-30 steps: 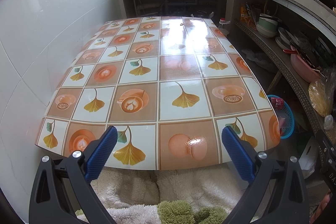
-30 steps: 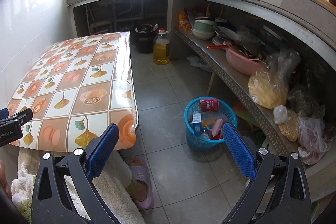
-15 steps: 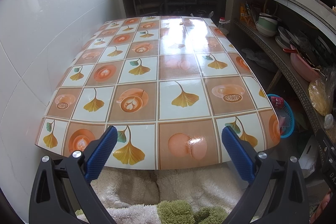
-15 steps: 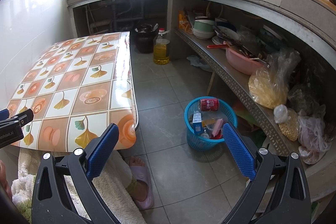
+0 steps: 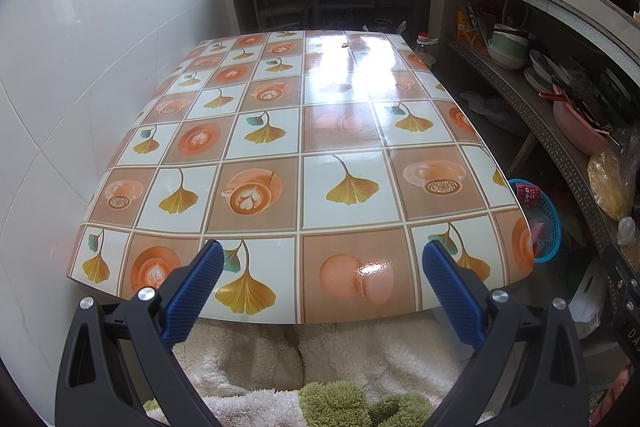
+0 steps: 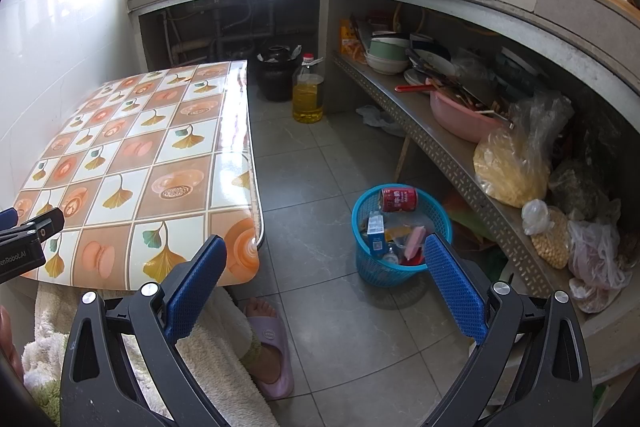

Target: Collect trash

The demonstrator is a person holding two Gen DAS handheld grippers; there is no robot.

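A blue plastic basket (image 6: 376, 271) stands on the tiled floor to the right of the table; it holds a red can (image 6: 399, 199), a small blue carton (image 6: 375, 227) and other trash. The left wrist view catches only the basket's edge (image 5: 550, 227) past the table's right corner. My right gripper (image 6: 322, 269) hangs open over the floor, left of and nearer than the basket, with nothing between its fingers. My left gripper (image 5: 322, 275) is open and empty at the near edge of the table (image 5: 312, 131), whose patterned top carries only one tiny dark speck (image 5: 343, 46) at the far end.
A bottle of yellow oil (image 6: 307, 95) and a dark pot (image 6: 276, 73) stand on the floor beyond the table. A low metal shelf (image 6: 448, 163) on the right is crowded with bowls and plastic bags. A person's slippered foot (image 6: 270, 347) and fleece-covered legs are below the grippers.
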